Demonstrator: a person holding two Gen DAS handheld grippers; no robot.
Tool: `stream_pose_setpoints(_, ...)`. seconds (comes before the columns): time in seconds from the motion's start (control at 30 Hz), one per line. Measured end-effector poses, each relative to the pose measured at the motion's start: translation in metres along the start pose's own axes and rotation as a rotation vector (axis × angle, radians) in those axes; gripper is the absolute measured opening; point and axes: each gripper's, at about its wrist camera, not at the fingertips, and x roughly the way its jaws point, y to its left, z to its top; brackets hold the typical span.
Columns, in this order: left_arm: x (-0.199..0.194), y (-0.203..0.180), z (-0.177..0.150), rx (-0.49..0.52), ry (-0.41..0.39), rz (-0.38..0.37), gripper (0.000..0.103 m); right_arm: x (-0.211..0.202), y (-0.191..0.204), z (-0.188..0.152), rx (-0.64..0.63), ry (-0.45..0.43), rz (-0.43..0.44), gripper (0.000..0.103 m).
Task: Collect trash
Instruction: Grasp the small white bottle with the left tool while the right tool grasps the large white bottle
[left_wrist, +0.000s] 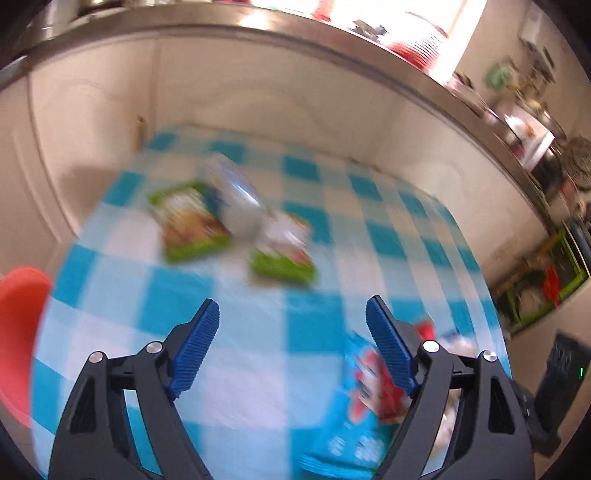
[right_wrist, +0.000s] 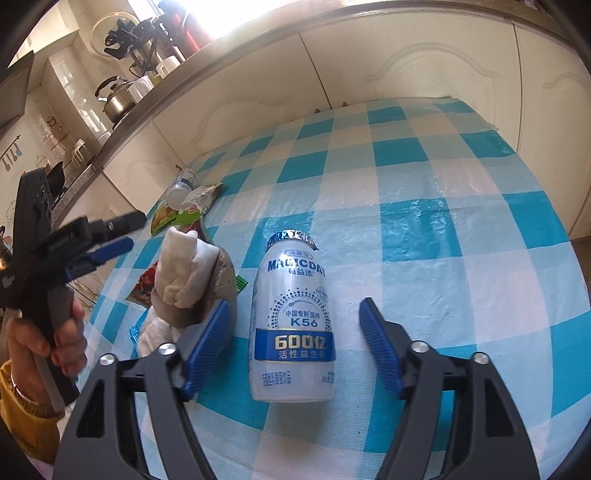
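One white bottle (right_wrist: 291, 321), blue band, foil-topped, upright | both tools spread wide, nothing gripped

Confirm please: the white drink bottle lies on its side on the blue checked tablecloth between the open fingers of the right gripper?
Not quite. The right wrist view shows the white drink bottle standing upright, not lying on its side. It does stand on the blue checked tablecloth, between the open fingers of the right gripper, untouched.

Both wrist views angled down, shared tablecloth (left_wrist: 258, 332)
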Motion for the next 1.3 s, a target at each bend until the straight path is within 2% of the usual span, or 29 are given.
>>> stream_pose_setpoints(0.17, 0.018, 0.037, 0.030, -0.139, -0.013, 0.069, 0.086, -0.002, -0.005, 0.000, 0.024, -0.009, 0.020, 0.082)
stream_pose_setpoints(0.27, 0.038, 0.050, 0.043, -0.225, 0.011, 0.062, 0.086, -0.003, -0.005, 0.000, 0.026, -0.014, 0.041, 0.086)
stream_pose_setpoints(0.33, 0.048, 0.054, 0.055, -0.239, 0.012, 0.045, 0.086, -0.004, -0.004, 0.000, 0.021, -0.017, 0.045, 0.086)
stream_pose_setpoints(0.5, 0.078, 0.048, 0.084, -0.184, 0.038, 0.134, 0.086, -0.006, -0.005, 0.000, 0.027, -0.024, 0.057, 0.086)
stream_pose_setpoints(0.73, 0.109, 0.036, 0.101, -0.091, 0.088, 0.239, 0.085, -0.006, -0.005, 0.000, 0.034, -0.025, 0.062, 0.088)
stream_pose_setpoints(0.77, 0.112, 0.034, 0.101, -0.081, 0.091, 0.248, 0.083, -0.007, -0.005, 0.000, 0.034, -0.026, 0.062, 0.088)
stream_pose_setpoints(0.83, 0.115, 0.028, 0.100, -0.051, 0.092, 0.272, 0.071, -0.007, -0.005, 0.000, 0.037, -0.027, 0.064, 0.088)
stream_pose_setpoints(0.87, 0.115, 0.023, 0.098, -0.027, 0.091, 0.291, 0.070, -0.007, -0.006, 0.000, 0.039, -0.028, 0.064, 0.088)
stream_pose_setpoints(1.0, 0.113, 0.008, 0.091, 0.031, 0.084, 0.287, 0.064, -0.008, -0.008, 0.001, 0.044, -0.030, 0.057, 0.088)
stream_pose_setpoints(1.07, 0.109, -0.001, 0.083, 0.067, 0.080, 0.274, 0.057, -0.010, -0.010, 0.002, 0.050, -0.035, 0.048, 0.088)
stream_pose_setpoints(1.1, 0.108, -0.004, 0.080, 0.077, 0.082, 0.265, 0.048, -0.011, -0.012, 0.002, 0.054, -0.038, 0.046, 0.088)
stream_pose_setpoints(1.2, 0.104, -0.013, 0.069, 0.098, 0.096, 0.235, 0.043, -0.013, -0.014, 0.003, 0.058, -0.044, 0.029, 0.088)
stream_pose_setpoints(1.3, 0.097, -0.022, 0.056, 0.125, 0.097, 0.205, 0.043, -0.013, -0.014, 0.004, 0.050, -0.039, 0.002, 0.088)
